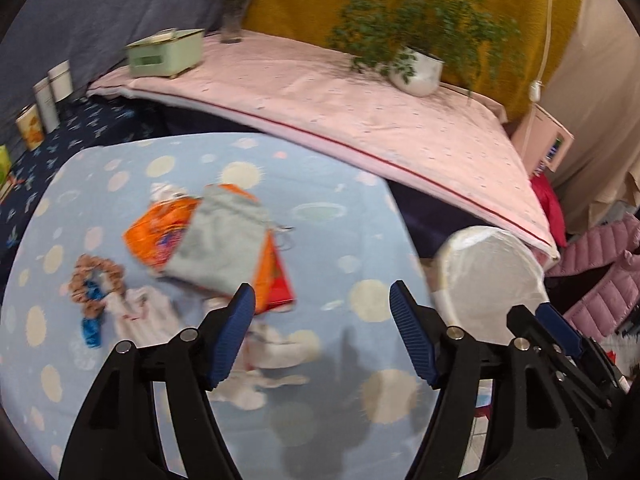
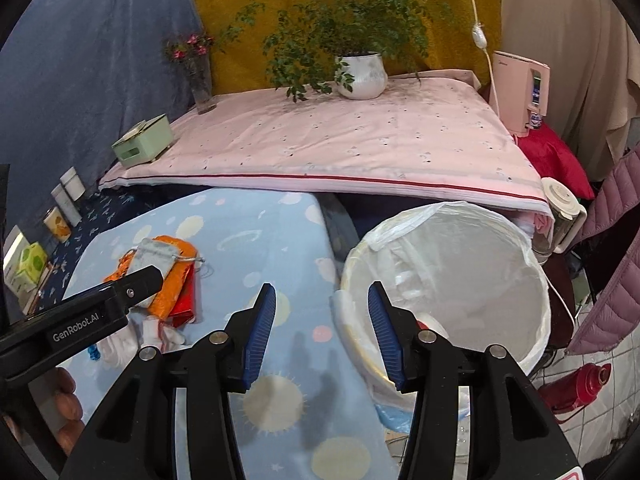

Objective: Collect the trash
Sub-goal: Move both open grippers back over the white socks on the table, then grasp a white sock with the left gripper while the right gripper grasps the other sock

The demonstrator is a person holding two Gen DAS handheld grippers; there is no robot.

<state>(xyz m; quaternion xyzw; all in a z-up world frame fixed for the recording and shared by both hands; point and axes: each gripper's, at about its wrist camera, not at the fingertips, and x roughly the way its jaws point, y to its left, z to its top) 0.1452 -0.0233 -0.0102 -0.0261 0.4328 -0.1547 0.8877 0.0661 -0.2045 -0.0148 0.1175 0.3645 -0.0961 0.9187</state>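
Observation:
On the light blue dotted table point(image 1: 224, 400) lies a heap of trash: an orange wrapper point(image 1: 154, 232), a grey pouch point(image 1: 220, 240), a red packet point(image 1: 278, 288), white crumpled tissues point(image 1: 264, 360), a brown ring point(image 1: 96, 280) and a blue scrap point(image 1: 92, 330). My left gripper point(image 1: 322, 336) is open and empty, just in front of the heap. My right gripper point(image 2: 322, 332) is open and empty, over the table edge beside the white-lined bin point(image 2: 452, 276). The bin also shows in the left wrist view point(image 1: 492, 276). The heap shows in the right wrist view point(image 2: 172, 280).
A pink-covered surface point(image 2: 320, 148) behind holds a potted plant point(image 2: 360, 72), a flower vase point(image 2: 200, 80) and a green box point(image 2: 142, 142). Tins point(image 2: 64, 208) stand at the left. A red flask point(image 2: 576, 384) lies on the floor, a pink jacket point(image 2: 616, 260) to the right.

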